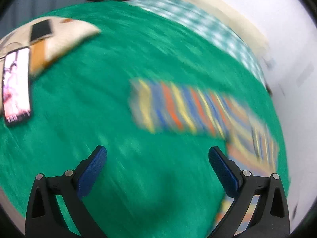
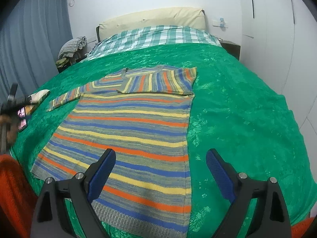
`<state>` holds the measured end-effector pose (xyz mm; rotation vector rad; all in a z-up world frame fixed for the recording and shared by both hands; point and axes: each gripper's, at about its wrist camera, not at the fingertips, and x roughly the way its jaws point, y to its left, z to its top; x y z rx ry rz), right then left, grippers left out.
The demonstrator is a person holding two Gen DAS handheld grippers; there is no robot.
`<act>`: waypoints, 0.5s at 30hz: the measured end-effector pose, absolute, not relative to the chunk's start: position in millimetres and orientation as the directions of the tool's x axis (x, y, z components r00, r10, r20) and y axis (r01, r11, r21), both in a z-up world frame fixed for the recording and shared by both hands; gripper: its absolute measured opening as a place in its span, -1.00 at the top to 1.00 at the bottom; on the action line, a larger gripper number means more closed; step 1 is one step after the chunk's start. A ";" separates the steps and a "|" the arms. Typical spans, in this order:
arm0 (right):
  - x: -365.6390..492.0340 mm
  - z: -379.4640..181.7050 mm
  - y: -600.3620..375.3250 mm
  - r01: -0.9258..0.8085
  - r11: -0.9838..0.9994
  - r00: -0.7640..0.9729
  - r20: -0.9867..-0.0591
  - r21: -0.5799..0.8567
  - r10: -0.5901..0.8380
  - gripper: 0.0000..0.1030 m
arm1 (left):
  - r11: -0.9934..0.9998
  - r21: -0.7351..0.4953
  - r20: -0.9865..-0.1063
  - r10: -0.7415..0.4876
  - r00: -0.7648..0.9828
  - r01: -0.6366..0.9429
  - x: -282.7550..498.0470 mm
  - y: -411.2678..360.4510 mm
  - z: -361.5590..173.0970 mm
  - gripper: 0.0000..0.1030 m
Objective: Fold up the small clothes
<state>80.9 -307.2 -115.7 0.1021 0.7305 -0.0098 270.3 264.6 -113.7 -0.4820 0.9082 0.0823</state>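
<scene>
**While both claws gape empty, sweater lies flat on bed**

Striped sweater [image 2: 130,130] is spread on the green bedspread [image 2: 237,109], one sleeve folded across its chest, the other stretched out sideways. Right gripper [image 2: 160,158] hangs over the sweater's hem edge, jaws wide, nothing held. Left gripper [image 1: 157,154], jaws wide and empty, is over bare bedspread beside the sweater; that view is blurred. Phone [image 1: 16,87] lies beyond.

Striped sweater [image 2: 134,130] spread flat on a green bedspread [image 2: 237,109].

The right tool [image 2: 160,156] hangs above the sweater's hem, jaws wide with nothing between them; one sleeve is folded across the chest, the other lies stretched toward a phone [image 2: 22,117] at the bed's left edge.
</scene>
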 end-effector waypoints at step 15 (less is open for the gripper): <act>99.5 -137.6 -290.7 0.010 0.996 0.684 -0.727 0.090 0.059 -0.78 | 0.901 -0.325 -0.853 -0.149 0.499 -0.286 399.7 261.1 -171.2 0.96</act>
